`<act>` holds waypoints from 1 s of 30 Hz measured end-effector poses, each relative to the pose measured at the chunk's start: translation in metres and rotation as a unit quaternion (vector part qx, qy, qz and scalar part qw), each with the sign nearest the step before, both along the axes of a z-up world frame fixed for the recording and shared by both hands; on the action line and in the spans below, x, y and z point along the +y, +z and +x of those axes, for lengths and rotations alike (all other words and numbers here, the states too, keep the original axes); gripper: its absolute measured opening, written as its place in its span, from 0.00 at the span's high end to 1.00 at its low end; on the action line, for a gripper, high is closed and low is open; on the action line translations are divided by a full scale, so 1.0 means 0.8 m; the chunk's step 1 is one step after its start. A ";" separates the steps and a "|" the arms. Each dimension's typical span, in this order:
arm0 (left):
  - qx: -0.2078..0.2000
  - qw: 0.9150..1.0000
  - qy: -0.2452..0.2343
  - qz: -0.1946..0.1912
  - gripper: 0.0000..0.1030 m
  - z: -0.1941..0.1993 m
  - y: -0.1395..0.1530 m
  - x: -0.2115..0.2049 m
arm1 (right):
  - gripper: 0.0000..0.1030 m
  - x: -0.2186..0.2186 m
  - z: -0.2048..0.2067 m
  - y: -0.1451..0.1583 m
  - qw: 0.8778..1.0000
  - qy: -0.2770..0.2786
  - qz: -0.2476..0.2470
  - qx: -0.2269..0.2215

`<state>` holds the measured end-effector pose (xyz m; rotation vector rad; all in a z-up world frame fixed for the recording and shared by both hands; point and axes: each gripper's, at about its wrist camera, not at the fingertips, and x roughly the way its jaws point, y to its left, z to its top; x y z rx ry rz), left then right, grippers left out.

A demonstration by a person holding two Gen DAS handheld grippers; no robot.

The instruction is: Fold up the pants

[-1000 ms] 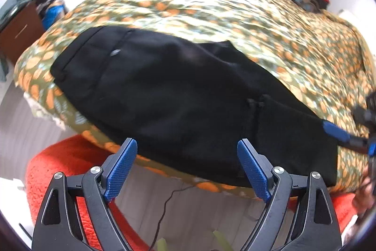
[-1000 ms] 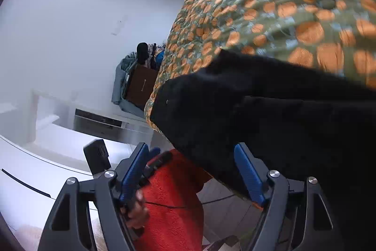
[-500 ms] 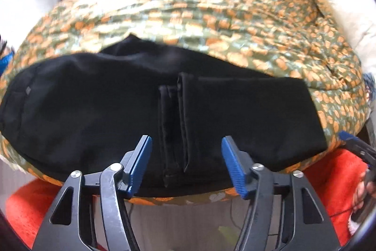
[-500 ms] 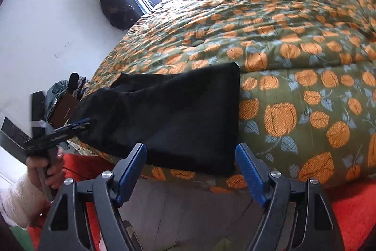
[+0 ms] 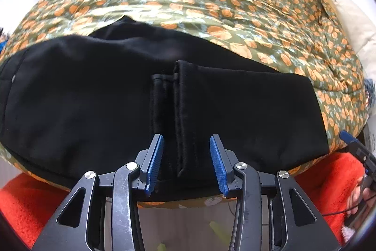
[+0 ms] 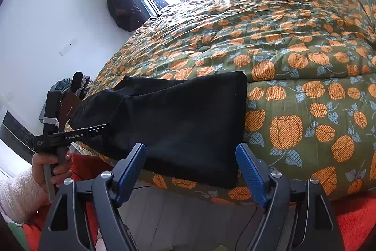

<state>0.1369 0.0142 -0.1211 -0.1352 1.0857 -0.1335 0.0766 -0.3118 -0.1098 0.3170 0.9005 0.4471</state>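
Along the near edge of the orange-pumpkin-patterned green quilt (image 6: 293, 44) lie your folded black fabric pants (image 5: 117, 95). Only your left view shows their hems at mid-length. Your left gripper (image 5: 186, 162) is spread around those hems, gripping nothing. Your right gripper (image 6: 190, 174) is spread before the folded end, over the red shaggy rug (image 6: 354, 218).

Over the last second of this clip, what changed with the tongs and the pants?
The left tongs swung right along the black pants and narrowed, now straddling the hem edges at the bed's near edge. The right tongs pulled back from the fabric, open and empty. The pants stayed folded on the pumpkin-print quilt.
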 end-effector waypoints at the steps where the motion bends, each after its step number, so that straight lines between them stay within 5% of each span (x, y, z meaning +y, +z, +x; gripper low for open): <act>1: -0.003 1.000 -0.006 0.003 0.60 -0.001 0.001 -0.003 | 0.24 -0.001 0.000 0.000 1.000 -0.003 0.000 -0.001; 4: 0.010 1.000 -0.015 0.005 0.64 0.006 -0.007 -0.009 | 0.24 -0.006 -0.001 0.001 1.000 -0.012 0.001 -0.002; 6: 0.034 0.999 -0.013 0.008 0.88 0.015 -0.021 -0.013 | 0.24 -0.009 0.000 0.000 1.000 -0.018 0.002 -0.001; 9: 0.025 0.999 -0.021 0.010 0.98 0.010 -0.012 -0.018 | 0.24 -0.013 -0.002 0.006 0.999 -0.032 -0.004 -0.013; 12: -0.012 0.998 -0.044 0.037 0.98 -0.011 0.013 -0.020 | 0.23 -0.019 -0.008 0.018 0.998 -0.051 -0.022 -0.042; 14: -0.001 0.998 -0.042 0.047 0.97 -0.011 0.004 -0.015 | 0.22 -0.018 -0.008 0.018 0.997 -0.049 -0.028 -0.044; 18: 0.028 0.999 -0.011 0.025 0.97 -0.006 -0.022 0.000 | 0.22 0.018 0.004 0.007 0.999 0.041 0.006 -0.026; 20: 0.024 0.999 -0.010 0.026 0.97 -0.005 -0.022 -0.002 | 0.22 0.038 0.015 -0.015 0.996 0.085 0.026 0.016; 23: 0.022 0.999 -0.011 0.028 0.93 -0.004 -0.022 -0.002 | 0.24 0.047 0.037 -0.063 0.990 0.078 0.017 0.112; 27: 0.009 1.000 -0.004 0.020 0.78 -0.010 -0.010 0.004 | 0.22 0.024 0.044 -0.012 0.996 0.045 0.065 0.042; 30: 0.002 1.000 0.007 0.026 0.69 -0.012 -0.008 0.011 | 0.20 0.014 0.080 -0.003 0.994 0.028 0.090 0.050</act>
